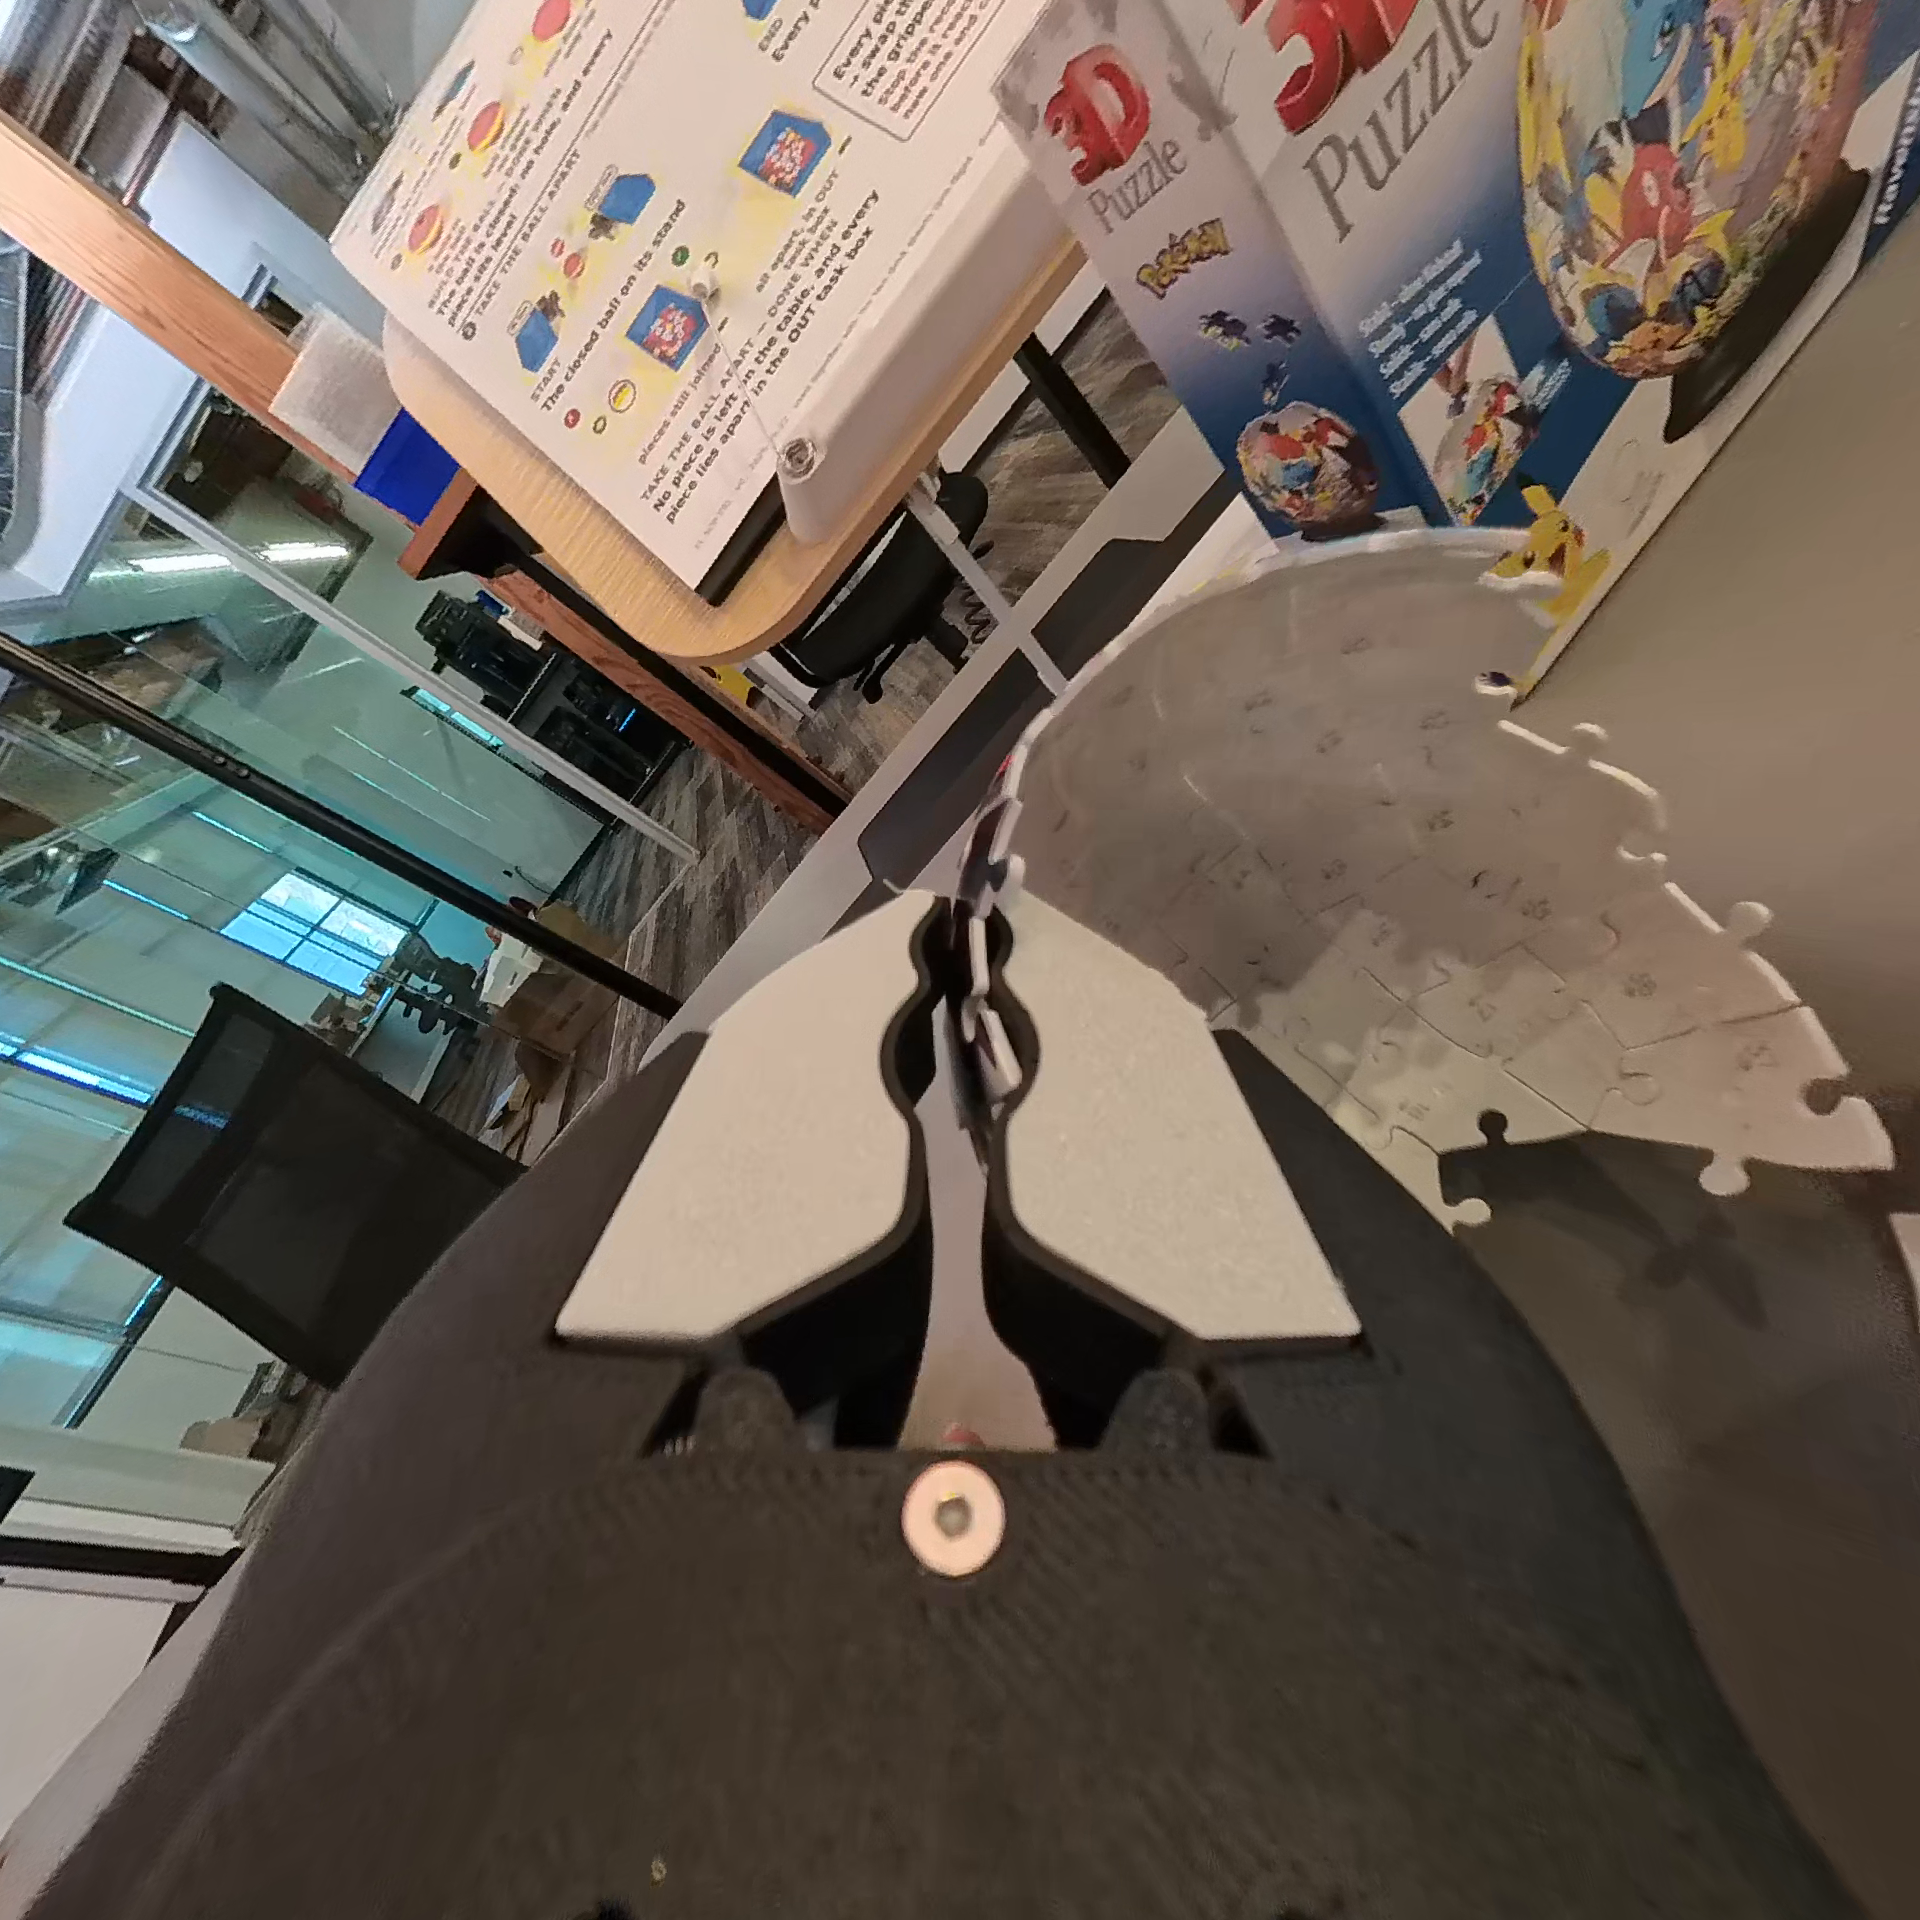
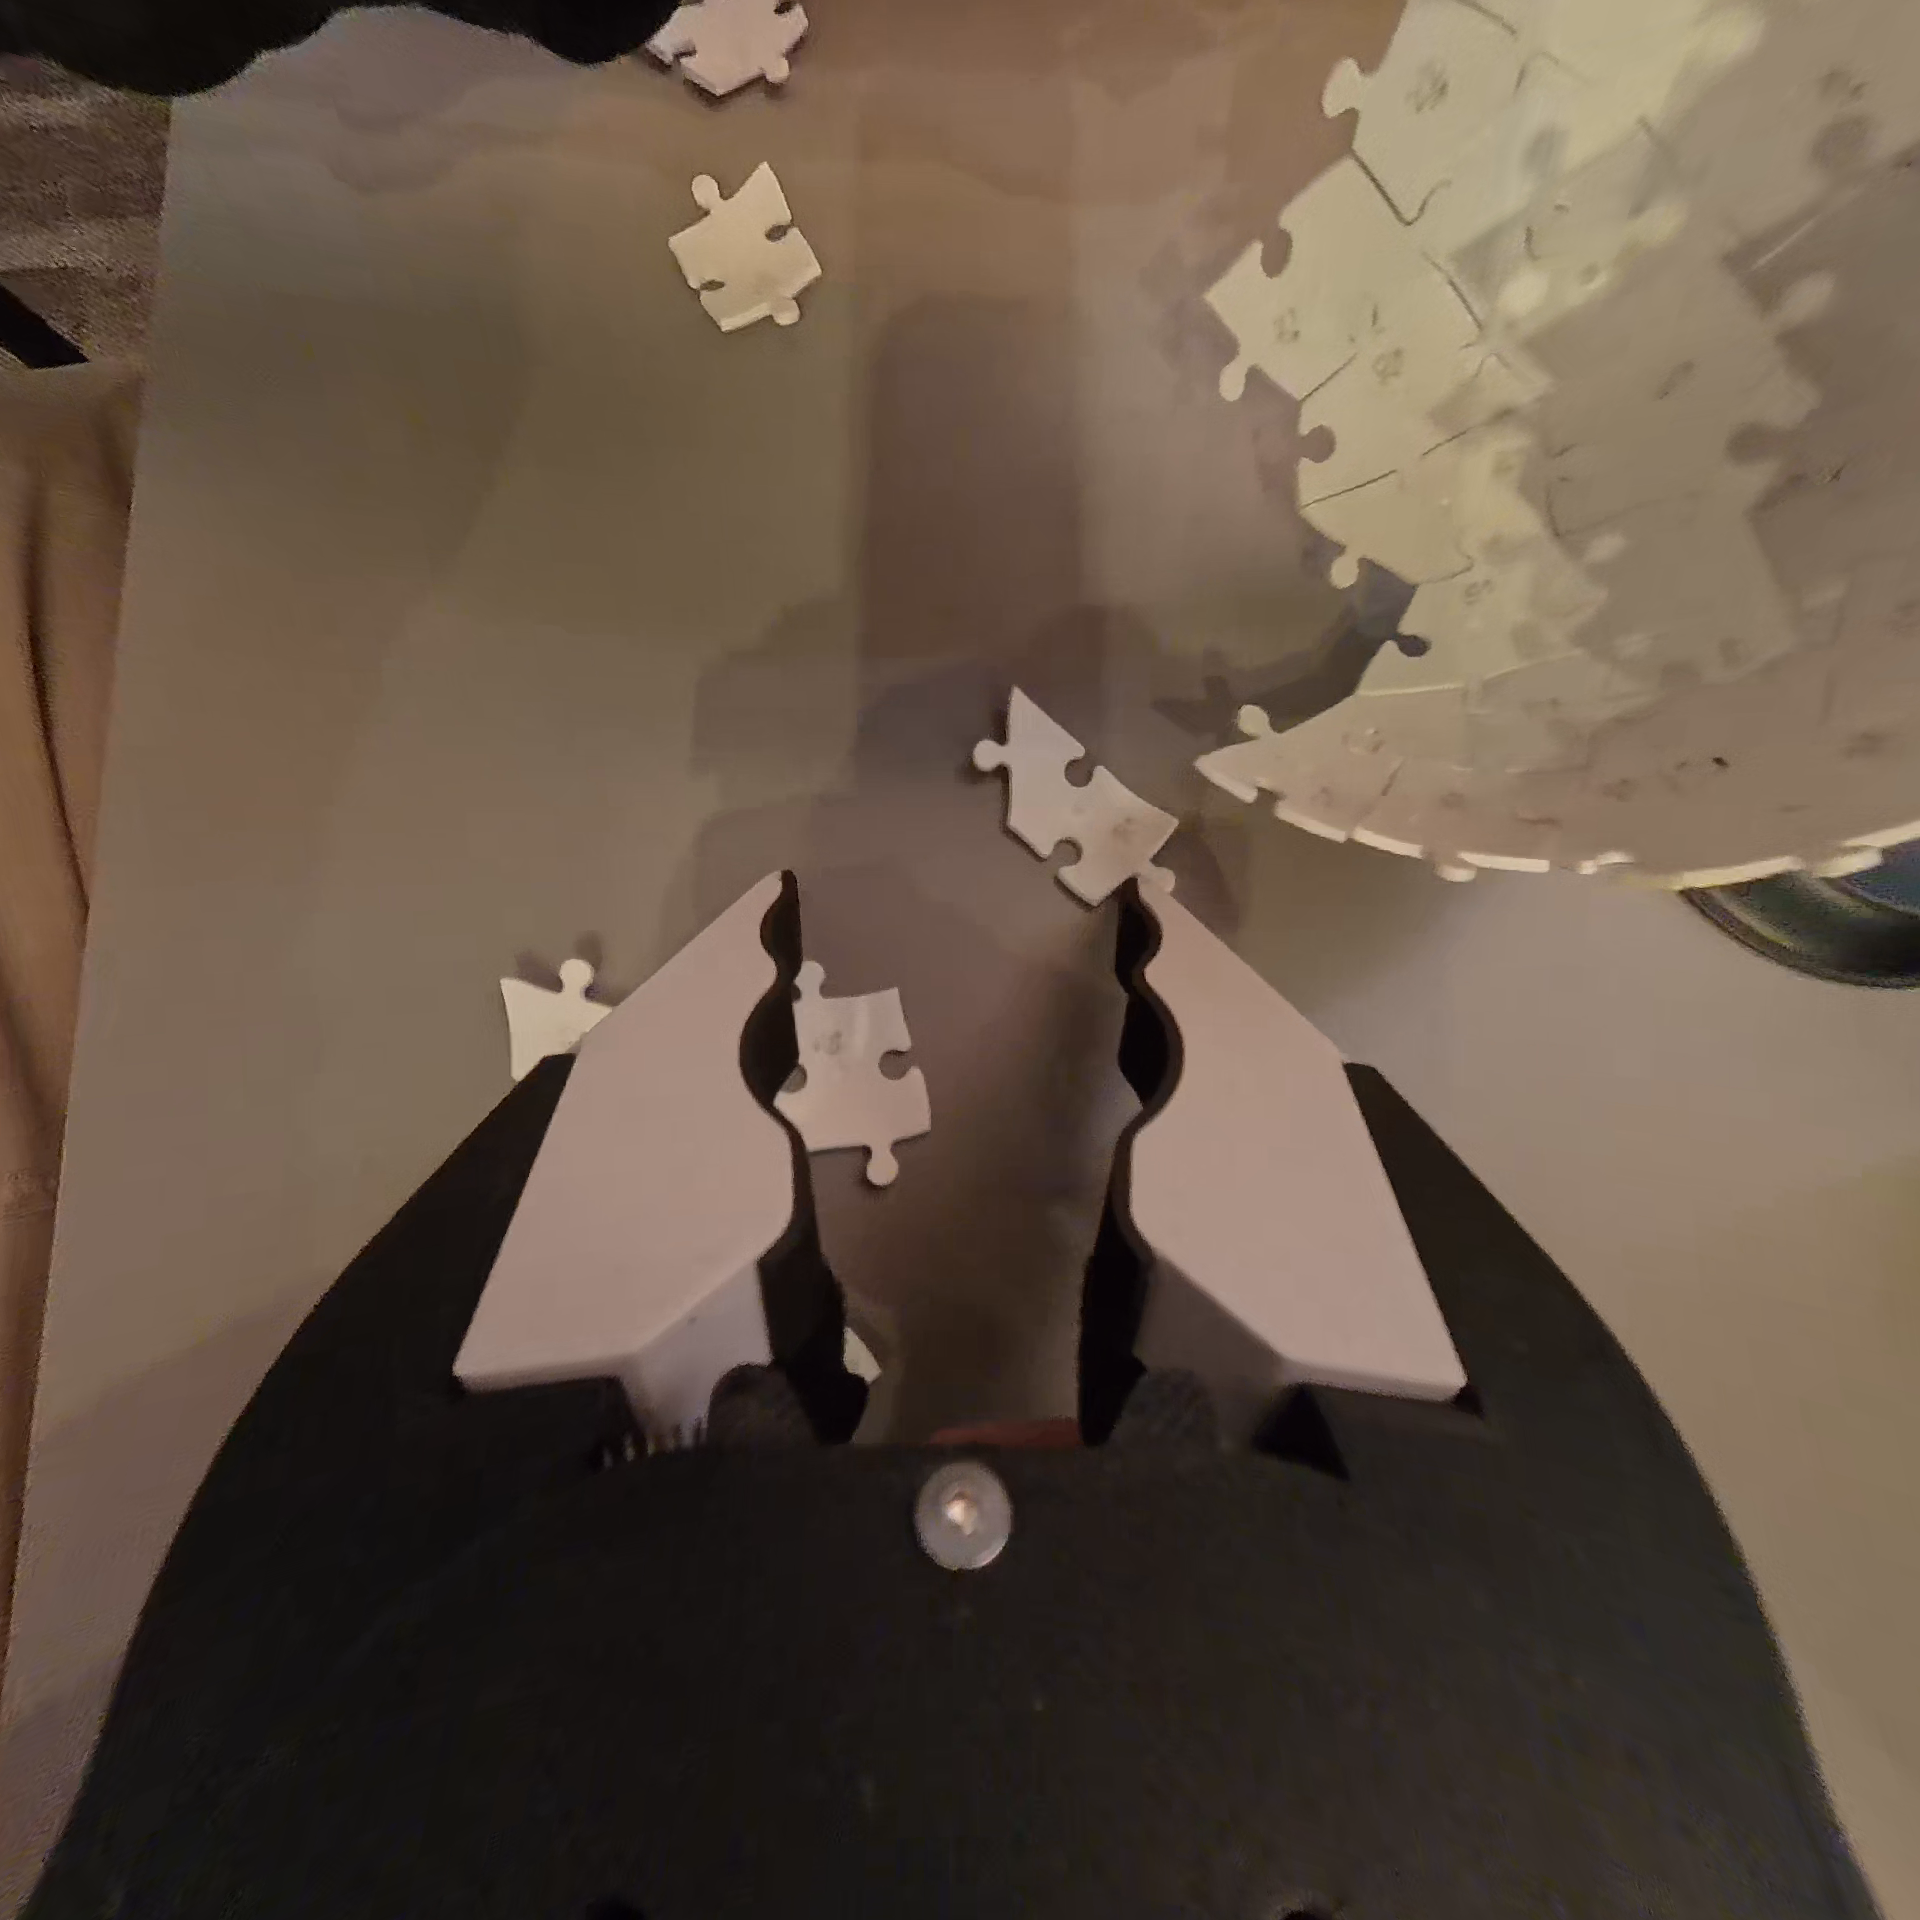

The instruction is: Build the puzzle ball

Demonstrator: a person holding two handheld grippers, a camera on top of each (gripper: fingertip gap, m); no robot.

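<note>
Your left gripper (image 1: 971, 971) has its jaws clamped on the rim of the partial puzzle ball (image 1: 1382, 862), holding the shell tilted above the bench (image 1: 1766, 520). Your right gripper (image 2: 961, 935) hovers with jaws apart over a loose piece (image 2: 862, 1070); a joined pair (image 2: 1081, 810) lies just beside the right fingertip. Risk: the thin edge grip can flex the shell and pop joints open. Descending off-centre may nudge the flat piece aside or trap the neighbouring pair. Its knobs can jam if presented skewed.

puzzle ball (image 2: 1621, 499) cut off at right edge, loose piece (image 2: 545, 1013) half hidden behind right claw (image 2: 958, 904), box (image 1: 1507, 239) cropped at top
</note>
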